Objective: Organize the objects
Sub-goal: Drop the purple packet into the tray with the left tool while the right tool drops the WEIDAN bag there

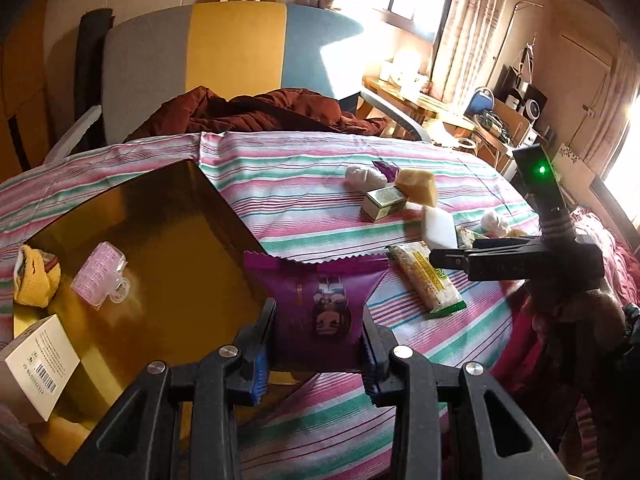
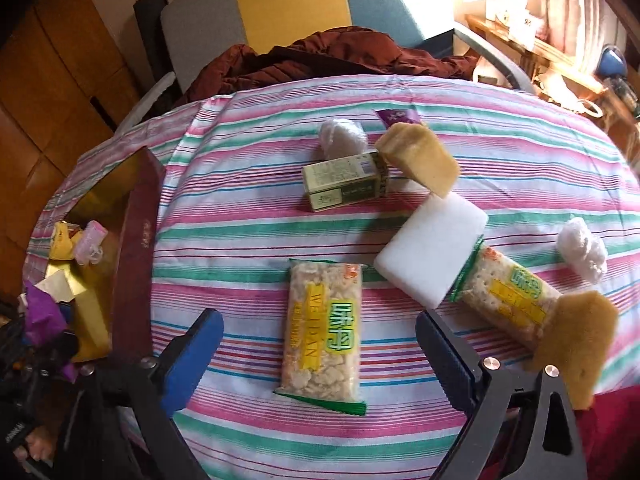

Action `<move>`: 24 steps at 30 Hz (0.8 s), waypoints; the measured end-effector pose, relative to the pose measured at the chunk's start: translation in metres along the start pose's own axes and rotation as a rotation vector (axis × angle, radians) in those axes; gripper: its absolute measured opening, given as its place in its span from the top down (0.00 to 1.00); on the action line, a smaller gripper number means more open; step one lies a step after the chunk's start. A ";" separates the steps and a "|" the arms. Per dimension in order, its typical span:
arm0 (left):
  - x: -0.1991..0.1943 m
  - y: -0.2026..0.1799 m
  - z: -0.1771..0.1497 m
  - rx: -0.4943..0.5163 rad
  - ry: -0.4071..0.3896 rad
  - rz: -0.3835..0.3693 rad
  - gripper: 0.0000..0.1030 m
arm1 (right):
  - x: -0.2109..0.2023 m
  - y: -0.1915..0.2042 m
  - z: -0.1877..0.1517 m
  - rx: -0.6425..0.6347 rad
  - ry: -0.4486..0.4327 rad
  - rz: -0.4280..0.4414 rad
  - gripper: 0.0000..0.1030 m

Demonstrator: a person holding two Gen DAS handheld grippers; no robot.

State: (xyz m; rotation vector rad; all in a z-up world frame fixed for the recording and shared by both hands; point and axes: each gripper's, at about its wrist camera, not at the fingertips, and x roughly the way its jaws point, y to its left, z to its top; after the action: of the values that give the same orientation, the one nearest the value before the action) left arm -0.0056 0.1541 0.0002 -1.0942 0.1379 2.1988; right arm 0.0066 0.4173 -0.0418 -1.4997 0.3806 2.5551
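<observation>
The left gripper (image 1: 320, 344) is clamped on a purple packet (image 1: 320, 304). It holds the packet up above the striped cloth (image 1: 300, 200), just beside the edge of a gold box (image 1: 160, 240).

Inside the box lie a pink clip (image 1: 100, 276), a yellow thing (image 1: 36, 280) and a white carton (image 1: 40, 364).

The right gripper (image 2: 320, 356) has its jaws wide apart, with nothing pressed between them. It hangs over a cracker pack (image 2: 320, 332) that lies flat on the cloth. The pack sits between the two blue pads (image 2: 192, 356), but the pads do not touch it.

More things lie on the cloth, well apart from the box. A white block (image 2: 432, 248) leans on a second cracker pack (image 2: 508, 300). A tan sponge (image 2: 576, 344) lies on the near end of that pack. A green carton (image 2: 344, 186) sits farther back, with another sponge (image 2: 420, 160) resting against it. Two white balls (image 2: 342, 138) lie there too, one by the carton and one at the far right. A brown coat (image 2: 340, 60) lies behind the cloth.
</observation>
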 end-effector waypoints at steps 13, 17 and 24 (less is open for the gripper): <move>-0.017 0.041 -0.006 -0.107 -0.026 0.050 0.65 | 0.037 0.016 -0.009 -0.073 0.102 -0.029 0.58; -0.025 0.066 -0.010 -0.168 -0.038 0.097 0.65 | 0.013 0.031 0.000 -0.090 0.031 0.012 0.58; -0.034 0.109 -0.029 -0.274 -0.028 0.153 0.65 | -0.014 0.096 0.020 -0.194 -0.058 0.115 0.58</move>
State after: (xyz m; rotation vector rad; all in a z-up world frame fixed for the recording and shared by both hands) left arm -0.0379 0.0418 -0.0143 -1.2348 -0.0986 2.4204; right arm -0.0281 0.3316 -0.0064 -1.5018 0.2237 2.7894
